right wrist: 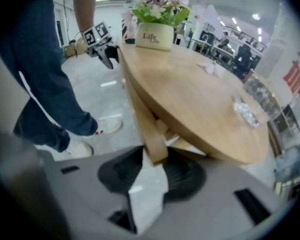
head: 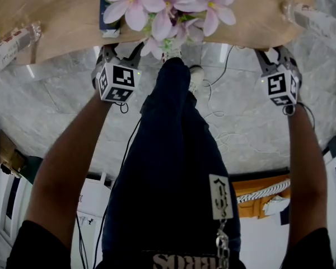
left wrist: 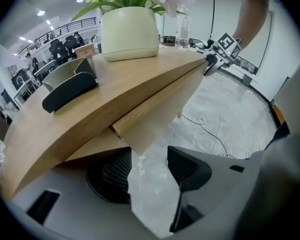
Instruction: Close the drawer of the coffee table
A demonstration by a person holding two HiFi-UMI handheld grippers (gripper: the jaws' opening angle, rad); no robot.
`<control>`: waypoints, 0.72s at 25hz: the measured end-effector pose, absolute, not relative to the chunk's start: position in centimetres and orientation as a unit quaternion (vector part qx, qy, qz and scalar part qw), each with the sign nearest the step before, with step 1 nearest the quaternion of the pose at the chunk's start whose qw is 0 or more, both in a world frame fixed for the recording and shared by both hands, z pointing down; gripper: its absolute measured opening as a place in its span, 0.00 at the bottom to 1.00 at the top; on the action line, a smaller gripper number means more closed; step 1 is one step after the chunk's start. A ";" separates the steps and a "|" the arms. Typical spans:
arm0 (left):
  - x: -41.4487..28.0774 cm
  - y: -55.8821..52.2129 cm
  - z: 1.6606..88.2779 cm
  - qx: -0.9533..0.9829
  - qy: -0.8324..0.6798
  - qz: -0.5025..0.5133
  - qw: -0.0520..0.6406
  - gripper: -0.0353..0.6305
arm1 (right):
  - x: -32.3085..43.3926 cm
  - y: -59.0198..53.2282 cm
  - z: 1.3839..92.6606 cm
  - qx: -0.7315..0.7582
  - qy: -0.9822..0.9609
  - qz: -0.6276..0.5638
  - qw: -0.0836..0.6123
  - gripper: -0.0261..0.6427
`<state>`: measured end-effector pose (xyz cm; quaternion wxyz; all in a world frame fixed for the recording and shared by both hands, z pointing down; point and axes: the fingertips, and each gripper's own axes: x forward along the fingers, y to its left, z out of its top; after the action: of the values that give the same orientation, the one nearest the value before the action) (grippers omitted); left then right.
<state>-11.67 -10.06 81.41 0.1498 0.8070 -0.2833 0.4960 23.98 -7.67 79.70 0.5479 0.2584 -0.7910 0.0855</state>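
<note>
My left tool [left wrist: 150,170] spread empty, my right tool [right wrist: 149,173] pinching the pale wooden drawer front [right wrist: 147,121] at its end, I judge it stiff and free-sliding: push both ends evenly.

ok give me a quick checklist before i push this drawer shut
1. Drawer front sticks out from under the tabletop: ok.
2. Left gripper by the drawer's end, fingers apart, nothing clamped: ok.
3. Right gripper straddles the other end; whether its fingers press the wood: cannot tell.
4. Flower pot stands upright on the tabletop: ok.
5. Drawer's inside free of anything jutting out: cannot tell, hidden.
</note>
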 end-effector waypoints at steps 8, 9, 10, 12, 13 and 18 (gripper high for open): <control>-13.0 -11.0 81.1 0.771 -0.338 0.524 0.130 0.18 | 23.9 -7.2 79.7 0.263 -0.782 0.098 0.556 0.25; -13.1 -11.2 81.1 0.768 -0.345 0.524 0.129 0.15 | 24.0 -7.2 79.7 0.263 -0.782 0.098 0.556 0.25; -13.2 -11.3 81.1 0.769 -0.347 0.521 0.129 0.15 | 24.0 -7.2 79.7 0.263 -0.783 0.098 0.556 0.25; -13.2 -11.5 81.1 0.776 -0.344 0.513 0.129 0.14 | 24.0 -7.3 79.7 0.259 -0.785 0.097 0.555 0.25; -13.2 -11.5 81.1 0.779 -0.343 0.509 0.126 0.15 | 24.0 -7.3 79.7 0.254 -0.787 0.096 0.555 0.24; -13.2 -11.7 81.2 0.786 -0.347 0.493 0.135 0.19 | 23.8 -7.2 79.9 0.212 -0.801 0.078 0.555 0.23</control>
<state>-13.15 -11.73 81.23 0.1352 0.7862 -0.3471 0.4931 23.75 -7.19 79.89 0.5546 0.2121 -0.8009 0.0776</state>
